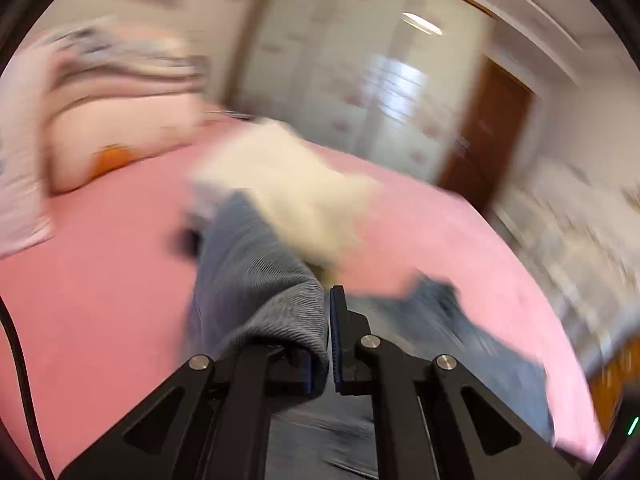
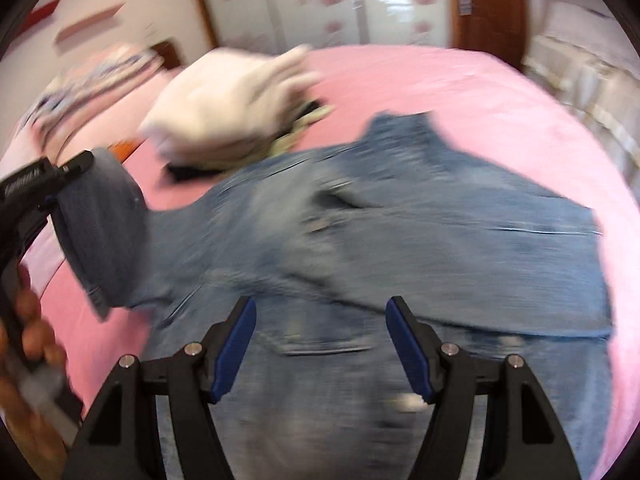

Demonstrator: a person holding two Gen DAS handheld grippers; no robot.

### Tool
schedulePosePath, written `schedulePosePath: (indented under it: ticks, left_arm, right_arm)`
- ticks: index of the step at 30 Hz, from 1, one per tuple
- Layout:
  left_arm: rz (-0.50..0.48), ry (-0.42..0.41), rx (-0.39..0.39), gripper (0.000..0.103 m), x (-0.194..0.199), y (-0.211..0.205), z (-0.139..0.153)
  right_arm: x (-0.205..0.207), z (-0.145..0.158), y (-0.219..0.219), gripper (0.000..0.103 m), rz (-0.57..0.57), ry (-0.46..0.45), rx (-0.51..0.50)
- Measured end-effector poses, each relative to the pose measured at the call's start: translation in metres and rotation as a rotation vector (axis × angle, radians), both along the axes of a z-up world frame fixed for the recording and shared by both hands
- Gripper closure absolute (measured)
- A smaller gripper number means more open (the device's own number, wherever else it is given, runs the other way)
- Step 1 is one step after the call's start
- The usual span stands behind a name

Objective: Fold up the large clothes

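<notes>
A blue denim jacket (image 2: 400, 232) lies spread on the pink bed (image 2: 500, 96). My left gripper (image 1: 322, 344) is shut on a fold of the denim jacket (image 1: 256, 280) and holds it lifted; it also shows at the left of the right wrist view (image 2: 76, 168) with the cloth hanging from it. My right gripper (image 2: 320, 344) is open and empty, just above the jacket's near part by a chest pocket. Both views are motion-blurred.
A pile of folded white and dark clothes (image 2: 224, 116) lies on the bed beyond the jacket, also in the left wrist view (image 1: 296, 184). Pink pillows and patterned bedding (image 1: 120, 112) are at the left. A wardrobe (image 2: 320, 0) and a brown door (image 2: 488, 4) stand behind.
</notes>
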State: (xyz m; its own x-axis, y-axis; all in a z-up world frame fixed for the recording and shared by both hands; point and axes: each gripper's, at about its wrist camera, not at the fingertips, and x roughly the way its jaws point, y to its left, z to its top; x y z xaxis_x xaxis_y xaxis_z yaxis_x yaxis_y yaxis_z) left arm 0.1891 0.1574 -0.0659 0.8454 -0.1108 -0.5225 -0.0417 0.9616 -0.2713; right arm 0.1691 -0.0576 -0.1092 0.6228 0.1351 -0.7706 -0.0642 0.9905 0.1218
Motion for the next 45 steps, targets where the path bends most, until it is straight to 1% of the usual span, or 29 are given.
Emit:
schedulePosePath:
  ticks: [1, 2, 3, 4, 5, 6, 7, 8, 9, 11, 13, 15, 17, 18, 21, 22, 23, 25, 26, 29, 30, 32, 33, 34, 37, 40, 42, 43, 45]
  left_arm:
    - [-0.049, 0.026, 0.003, 0.096, 0.001, -0.018, -0.005]
    - [-0.12, 0.073, -0.004, 0.091, 0.006, -0.043, -0.016]
    - [-0.193, 0.139, -0.011, 0.086, 0.011, -0.067, -0.032]
    - [-0.262, 0.216, -0.009, 0.076, 0.017, -0.088, -0.049]
    - [-0.313, 0.297, 0.01, 0.073, 0.02, -0.107, -0.068]
    - [-0.337, 0.355, 0.045, 0.071, 0.019, -0.121, -0.083]
    - [-0.348, 0.403, 0.107, 0.062, 0.018, -0.135, -0.098]
    - [-0.352, 0.422, 0.151, 0.058, 0.017, -0.141, -0.108]
    - [-0.353, 0.43, 0.19, 0.056, 0.013, -0.147, -0.115]
    - [-0.369, 0.435, 0.222, 0.048, 0.007, -0.15, -0.119]
    - [-0.396, 0.425, 0.196, 0.046, 0.003, -0.15, -0.112]
    - [-0.407, 0.409, 0.185, 0.042, 0.001, -0.139, -0.098]
    - [-0.407, 0.39, 0.167, 0.042, -0.006, -0.126, -0.081]
    - [-0.406, 0.38, 0.155, 0.042, -0.008, -0.117, -0.066]
    - [-0.358, 0.342, 0.151, 0.032, -0.032, -0.091, -0.041]
    - [-0.324, 0.329, 0.158, 0.028, -0.041, -0.08, -0.035]
    - [-0.271, 0.32, 0.175, 0.027, -0.05, -0.064, -0.03]
    - [-0.193, 0.317, 0.209, 0.027, -0.059, -0.041, -0.028]
    - [-0.136, 0.324, 0.237, 0.027, -0.064, -0.025, -0.029]
    - [-0.024, 0.373, 0.298, 0.027, -0.071, 0.008, -0.038]
    - [0.0, 0.391, 0.307, 0.027, -0.072, 0.017, -0.043]
    - [0.035, 0.421, 0.297, 0.027, -0.074, 0.034, -0.052]
    - [0.053, 0.439, 0.285, 0.027, -0.073, 0.043, -0.057]
    - [0.065, 0.451, 0.269, 0.027, -0.073, 0.05, -0.062]
    - [0.078, 0.474, 0.209, 0.027, -0.069, 0.064, -0.073]
    - [0.074, 0.487, 0.176, 0.027, -0.066, 0.068, -0.082]
    - [0.087, 0.495, 0.173, 0.027, -0.065, 0.073, -0.088]
    - [0.089, 0.498, 0.166, 0.027, -0.065, 0.074, -0.091]
    - [0.092, 0.506, 0.137, 0.027, -0.063, 0.079, -0.097]
  right_arm:
    - [-0.003, 0.002, -0.011, 0.035, -0.024, -0.005, -0.008]
    - [-0.006, 0.002, -0.029, 0.035, -0.06, -0.008, -0.022]
    - [-0.009, 0.002, -0.041, 0.035, -0.087, -0.006, -0.033]
    - [-0.012, 0.0, -0.056, 0.035, -0.118, 0.002, -0.046]
    - [-0.015, -0.003, -0.068, 0.035, -0.141, 0.014, -0.051]
    - [-0.018, -0.005, -0.08, 0.035, -0.158, 0.025, -0.049]
    - [-0.02, -0.007, -0.088, 0.035, -0.171, 0.032, -0.05]
    - [-0.023, -0.01, -0.095, 0.035, -0.179, 0.04, -0.052]
    - [-0.026, -0.012, -0.1, 0.035, -0.182, 0.046, -0.054]
    - [-0.028, -0.015, -0.105, 0.035, -0.182, 0.051, -0.053]
    - [-0.028, -0.015, -0.105, 0.035, -0.173, 0.047, -0.044]
    - [-0.025, -0.013, -0.098, 0.035, -0.152, 0.035, -0.035]
    - [-0.024, -0.008, -0.086, 0.035, -0.115, 0.01, -0.031]
    - [-0.022, -0.005, -0.08, 0.035, -0.094, -0.006, -0.028]
    - [-0.021, 0.005, -0.057, 0.035, -0.011, -0.058, -0.02]
    - [-0.019, 0.008, -0.049, 0.035, 0.018, -0.071, -0.023]
    - [-0.018, 0.009, -0.04, 0.035, 0.046, -0.082, -0.027]
    - [-0.017, 0.011, -0.017, 0.035, 0.124, -0.105, -0.044]
    - [-0.016, 0.011, -0.002, 0.035, 0.174, -0.118, -0.059]
    - [-0.013, 0.007, 0.039, 0.035, 0.296, -0.141, -0.113]
    - [-0.014, 0.004, 0.05, 0.035, 0.332, -0.146, -0.127]
    - [-0.014, -0.004, 0.074, 0.035, 0.411, -0.158, -0.17]
    - [-0.014, -0.011, 0.088, 0.035, 0.452, -0.158, -0.207]
    - [-0.013, -0.018, 0.1, 0.035, 0.5, -0.154, -0.243]
    - [-0.008, -0.038, 0.126, 0.035, 0.592, -0.122, -0.313]
    - [-0.003, -0.045, 0.138, 0.036, 0.628, -0.1, -0.298]
    - [0.003, -0.047, 0.144, 0.04, 0.645, -0.089, -0.277]
    - [0.008, -0.049, 0.148, 0.041, 0.651, -0.076, -0.268]
    - [0.019, -0.055, 0.153, 0.044, 0.651, -0.048, -0.254]
